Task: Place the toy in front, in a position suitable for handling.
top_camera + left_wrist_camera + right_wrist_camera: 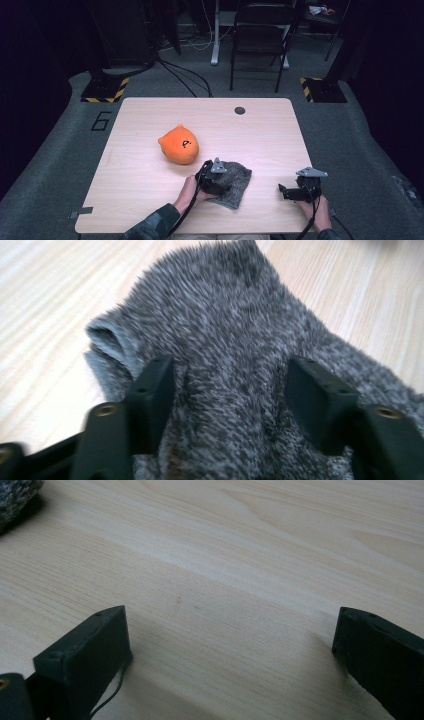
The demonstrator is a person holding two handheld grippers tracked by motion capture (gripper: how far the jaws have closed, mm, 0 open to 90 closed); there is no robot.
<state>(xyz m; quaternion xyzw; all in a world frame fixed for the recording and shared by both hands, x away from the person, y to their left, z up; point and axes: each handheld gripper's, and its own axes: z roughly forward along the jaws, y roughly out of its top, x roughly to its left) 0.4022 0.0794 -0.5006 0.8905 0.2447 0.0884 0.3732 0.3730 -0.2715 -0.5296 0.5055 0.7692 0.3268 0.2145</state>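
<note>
The grey fuzzy cloth [234, 184] lies flat on the wooden table [150, 190], near the person's edge and a little right of centre. In the high view its long axis runs on a diagonal, from the upper end near the table's middle down towards the near edge, with the broader end farther from the person. In the left gripper view [225, 385] the cloth stretches away from the camera, and a rolled or folded edge [107, 342] shows at its left side.

The left gripper [216, 181] sits over the near left part of the cloth, held by the left hand [191, 192]. Its jaws are parted, one on each side of a raised ridge of the pile. The pads rest beside that fabric, but no clamping is evident; the grip reads as released.

The right gripper [287, 192] sits on bare table to the right of the cloth, well apart from it, held by the right hand [317, 210]. In the right gripper view [230, 645] its jaws stand wide, with nothing but wood grain between them. A corner of the cloth [15, 500] shows at the upper left of that view.

An orange plush toy [179, 144] lies on the table up and left of the cloth, close to it but not touching. It bears a small dark face marking, not readable as writing.

A digit "6" [101, 120] is marked on the floor left of the table. No brand or label is legible on the cloth or the grippers.
</note>
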